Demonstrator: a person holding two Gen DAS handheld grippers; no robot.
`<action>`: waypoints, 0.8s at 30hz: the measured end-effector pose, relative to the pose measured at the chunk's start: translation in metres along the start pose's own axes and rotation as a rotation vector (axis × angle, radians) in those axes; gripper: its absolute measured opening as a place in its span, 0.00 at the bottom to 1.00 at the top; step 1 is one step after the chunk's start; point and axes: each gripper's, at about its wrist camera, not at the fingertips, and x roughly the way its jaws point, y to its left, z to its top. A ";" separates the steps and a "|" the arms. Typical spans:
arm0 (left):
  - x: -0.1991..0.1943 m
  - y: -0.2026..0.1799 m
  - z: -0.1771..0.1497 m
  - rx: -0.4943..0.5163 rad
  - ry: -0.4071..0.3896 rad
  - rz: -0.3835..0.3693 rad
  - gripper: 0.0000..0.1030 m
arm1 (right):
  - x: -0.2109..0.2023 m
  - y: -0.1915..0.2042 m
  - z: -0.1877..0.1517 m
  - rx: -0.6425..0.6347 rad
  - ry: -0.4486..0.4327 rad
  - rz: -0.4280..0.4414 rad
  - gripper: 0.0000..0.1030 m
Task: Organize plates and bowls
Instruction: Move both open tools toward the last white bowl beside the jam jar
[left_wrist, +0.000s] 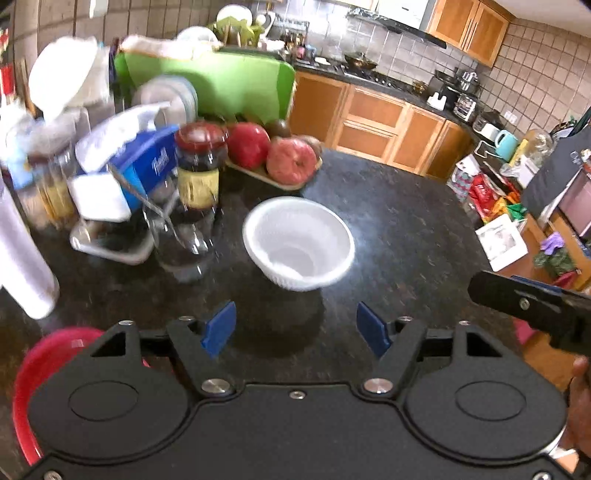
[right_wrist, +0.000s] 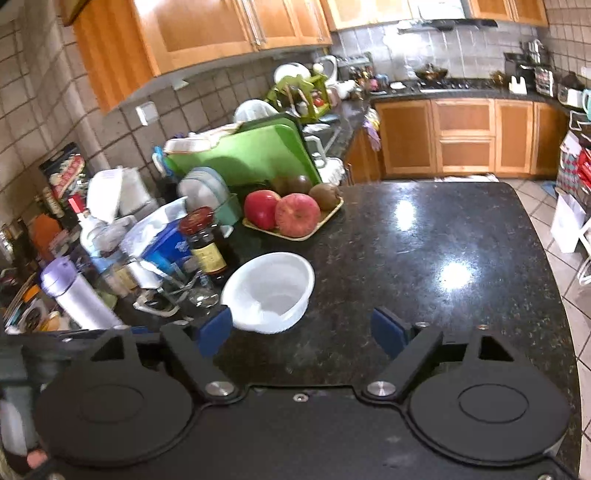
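Observation:
A white ribbed bowl (left_wrist: 298, 243) (right_wrist: 269, 291) stands upright on the dark granite counter (left_wrist: 399, 229) (right_wrist: 424, 251). My left gripper (left_wrist: 297, 326) hovers just short of it, open, blue pads empty. My right gripper (right_wrist: 301, 332) is open too; its left fingertip (right_wrist: 214, 334) lies next to the bowl's near rim, and I cannot tell if they touch. Several pale plates (left_wrist: 168, 98) (right_wrist: 203, 188) stand on edge in a rack at the back left. The body of the right gripper shows at the right edge of the left wrist view, as does a red bowl (left_wrist: 48, 369) at the lower left.
Left of the bowl are a dark jar with a red lid (left_wrist: 201, 166) (right_wrist: 205, 240), a glass with spoons (left_wrist: 181, 236), a tissue pack (left_wrist: 129, 155) and a lilac flask (right_wrist: 77, 295). A tray of apples (left_wrist: 280, 158) (right_wrist: 291, 216) and a green board (left_wrist: 221, 85) stand behind.

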 end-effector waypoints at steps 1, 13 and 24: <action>0.003 -0.001 0.002 0.012 -0.001 0.004 0.74 | 0.007 -0.002 0.004 0.015 0.006 -0.001 0.80; 0.053 0.008 0.034 -0.044 0.069 0.108 0.70 | 0.132 -0.032 0.051 0.034 0.250 -0.015 0.60; 0.090 0.011 0.048 -0.104 0.153 0.129 0.64 | 0.179 -0.023 0.054 -0.033 0.313 0.015 0.56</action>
